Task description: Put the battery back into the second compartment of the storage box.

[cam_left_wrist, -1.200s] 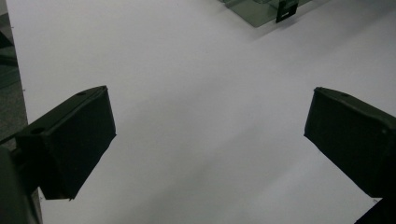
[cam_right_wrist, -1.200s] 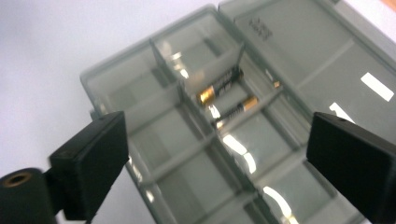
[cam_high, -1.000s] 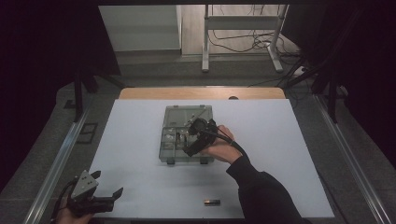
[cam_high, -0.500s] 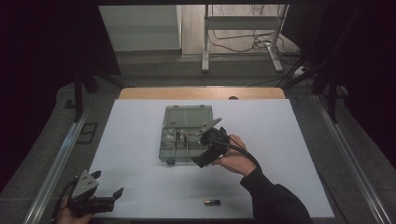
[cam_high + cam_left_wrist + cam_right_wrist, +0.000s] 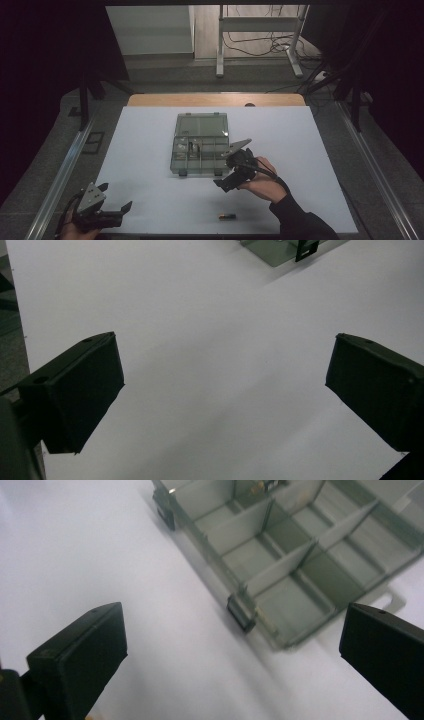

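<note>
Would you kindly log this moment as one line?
right hand-held gripper: open, beside organizer box | left hand-held gripper: open, idle | battery: on table

It looks like a lab: a white-covered table (image 5: pixel 150 150) framed by metal rails (image 5: pixel 60 170), loose cables (image 5: pixel 260 47) on the floor behind, dark surroundings.
</note>
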